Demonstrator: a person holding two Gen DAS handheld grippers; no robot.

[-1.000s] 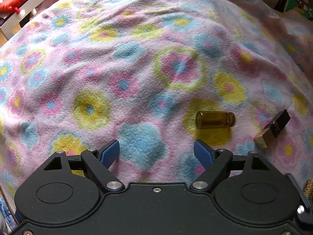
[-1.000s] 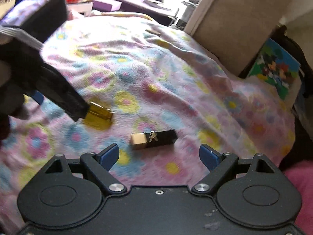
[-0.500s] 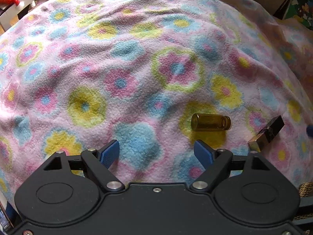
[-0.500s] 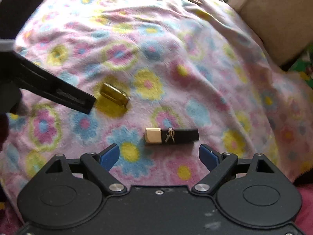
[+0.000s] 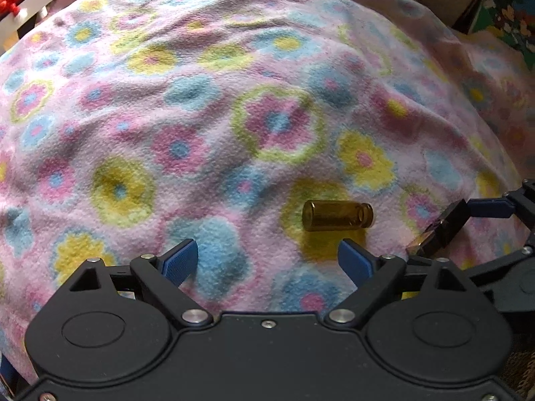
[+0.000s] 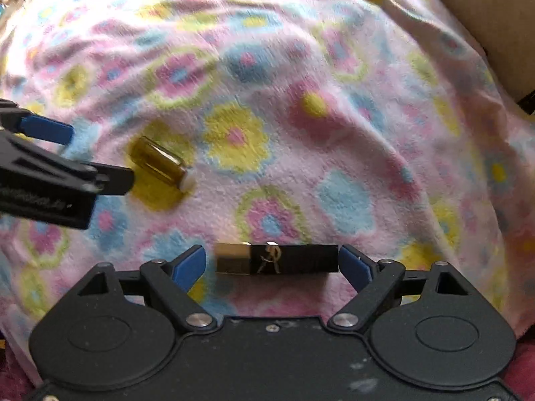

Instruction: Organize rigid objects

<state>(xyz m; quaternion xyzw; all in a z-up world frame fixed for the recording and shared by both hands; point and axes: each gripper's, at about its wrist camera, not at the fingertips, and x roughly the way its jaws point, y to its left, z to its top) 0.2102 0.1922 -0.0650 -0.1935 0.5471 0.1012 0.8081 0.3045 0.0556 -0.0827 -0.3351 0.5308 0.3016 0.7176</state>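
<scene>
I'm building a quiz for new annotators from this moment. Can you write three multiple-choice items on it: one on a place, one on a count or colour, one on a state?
1. Where is the black and gold lipstick case in the right wrist view?
A. Between the open fingers of the right hand-held gripper
B. On the cardboard box
C. Inside the amber vial

2. How many loose objects lie on the floral blanket?
A. One
B. Two
C. Four

3. How does the amber vial lie?
A. Upright
B. On its side
C. Clamped in the left hand-held gripper

Answers: 1 A, the case spans the gap between the two blue pads. 2 B, only the vial and the case show. 3 B, its long axis runs along the blanket, ahead of the left gripper's open, empty fingers.
</scene>
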